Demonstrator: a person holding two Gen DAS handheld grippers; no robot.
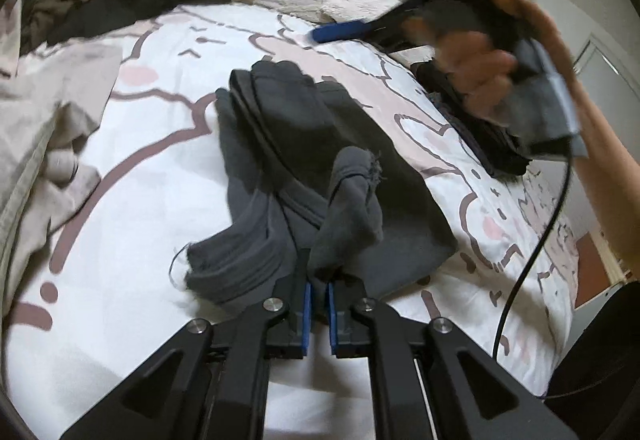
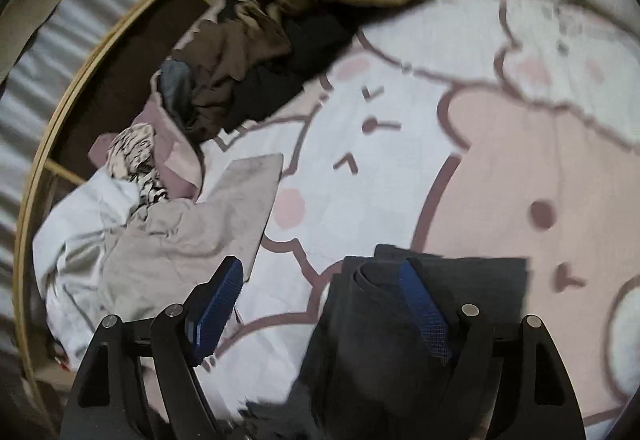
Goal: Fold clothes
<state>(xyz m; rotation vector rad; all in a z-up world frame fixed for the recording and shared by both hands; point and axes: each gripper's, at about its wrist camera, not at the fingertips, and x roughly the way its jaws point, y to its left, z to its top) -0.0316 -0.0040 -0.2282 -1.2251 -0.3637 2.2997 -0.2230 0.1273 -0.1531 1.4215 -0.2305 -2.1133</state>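
From my left wrist camera, my left tool (image 1: 318,290) is pinched nearly closed on a bunched edge of a dark grey garment (image 1: 304,143). The rest of that garment lies partly folded on the bed (image 1: 140,232), which has a white and pink cartoon-print cover. Up to the right, my right hand (image 1: 480,75) grips the right tool (image 1: 340,31) above the bed, blurred; a black cable hangs from it. A small dark stack of clothes (image 1: 480,127) lies under that hand. It looks folded, though I cannot be sure.

From my right wrist camera, my right tool (image 2: 320,296) is spread wide and holds nothing. Its right pad (image 2: 424,304) sits over the far end of the dark grey garment (image 2: 400,340), but I cannot tell whether it touches. Beyond, along the bed's edge, sprawls an unfolded heap of clothes (image 2: 224,79) in tan, brown, black, pink and white, with a pale beige piece (image 2: 192,240) nearest.

I judge the task early: one garment mid-fold, perhaps a few done, most of the heap untouched.
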